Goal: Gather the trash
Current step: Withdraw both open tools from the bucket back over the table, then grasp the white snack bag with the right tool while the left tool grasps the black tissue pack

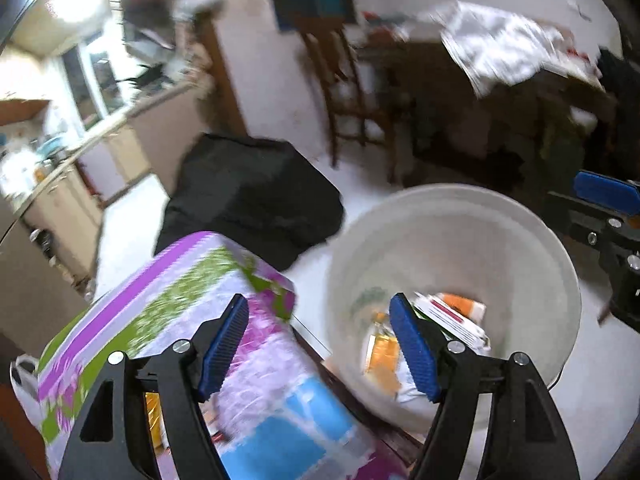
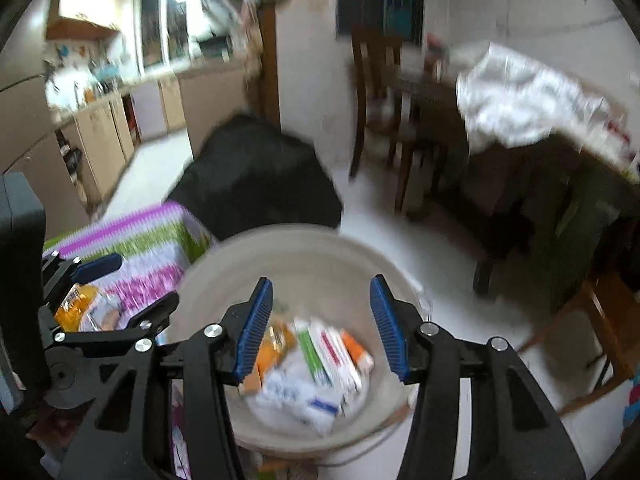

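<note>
Left gripper [image 1: 318,344]: jaws apart, nothing between them; its own view places the left pad over the floral cloth [image 1: 168,308] and the right pad over the white bucket [image 1: 452,216].

Right gripper [image 2: 322,328]: jaws apart, empty, directly above the bucket [image 2: 304,256].

Trash [image 2: 312,364] lies in the bucket bottom: orange, green and white packets, labels blurred and unreadable. In the right wrist view, an orange packet [image 2: 76,300] sits at 9 o'clock, partly hidden behind the left gripper [image 2: 96,264].

Black bag [image 1: 256,196] at 11 o'clock, beyond the cloth. Chair [image 1: 344,92] and table [image 2: 500,100] at 1 o'clock, motion-blurred.
</note>
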`<state>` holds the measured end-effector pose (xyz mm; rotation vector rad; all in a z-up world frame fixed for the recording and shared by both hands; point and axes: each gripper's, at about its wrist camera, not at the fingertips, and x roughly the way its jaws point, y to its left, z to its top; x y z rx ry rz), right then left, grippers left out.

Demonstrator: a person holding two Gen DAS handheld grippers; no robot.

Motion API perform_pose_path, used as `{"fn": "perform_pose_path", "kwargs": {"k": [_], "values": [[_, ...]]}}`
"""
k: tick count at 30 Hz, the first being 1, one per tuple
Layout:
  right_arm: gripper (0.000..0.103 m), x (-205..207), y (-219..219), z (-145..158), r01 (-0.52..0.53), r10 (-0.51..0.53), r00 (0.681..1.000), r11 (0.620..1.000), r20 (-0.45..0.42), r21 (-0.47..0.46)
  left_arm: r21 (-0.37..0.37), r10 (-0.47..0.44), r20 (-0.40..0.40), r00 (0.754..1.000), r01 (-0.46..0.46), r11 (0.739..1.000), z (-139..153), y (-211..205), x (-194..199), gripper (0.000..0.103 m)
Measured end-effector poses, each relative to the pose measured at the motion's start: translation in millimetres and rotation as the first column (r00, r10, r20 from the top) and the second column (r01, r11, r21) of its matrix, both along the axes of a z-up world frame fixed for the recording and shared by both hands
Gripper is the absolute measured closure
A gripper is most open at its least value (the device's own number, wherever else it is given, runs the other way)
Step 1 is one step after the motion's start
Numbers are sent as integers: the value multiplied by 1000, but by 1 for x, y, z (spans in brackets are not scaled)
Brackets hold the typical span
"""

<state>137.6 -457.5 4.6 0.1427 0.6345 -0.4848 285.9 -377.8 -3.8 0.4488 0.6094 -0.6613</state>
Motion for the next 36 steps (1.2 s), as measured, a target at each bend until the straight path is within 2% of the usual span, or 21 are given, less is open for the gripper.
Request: {"fn": "perform_pose_path", "kwargs": {"k": [3,7,11,15,20,24,26,31,36], "values": [[45,-14,34,-2,-38,46,993,996,108,-77,-40,49,49,998,-47,998,3,32,-11,26],[40,-24,69,-7,-84,108,977,987,183,-134,-76,120,77,990,-114,991,2,84,-19,25],[39,-26,99,-18,-124,153,966,981,211,-146,-122,208,58,976,-200,972,1,144,-18,23],[39,-21,121,-31,-163,188,956,979,224,-124,-144,304,76,950,-291,946,-1,207,-18,23],[36,-8,138,-47,-220,237,953,970,190,-105,-174,391,60,918,-376,910,-6,312,-26,17],[36,4,154,-60,-275,285,949,957,131,-89,-168,399,49,916,-386,907,-18,379,-39,14],[35,9,161,-65,-296,302,946,953,114,-69,-159,371,17,929,-364,918,-29,402,-43,7],[24,25,179,-79,-360,359,931,933,59,3,-116,364,-35,931,-366,923,-58,441,-42,7],[21,60,193,-89,-427,432,902,898,-28,108,-120,373,-82,924,-381,917,-73,432,-17,7]]}}
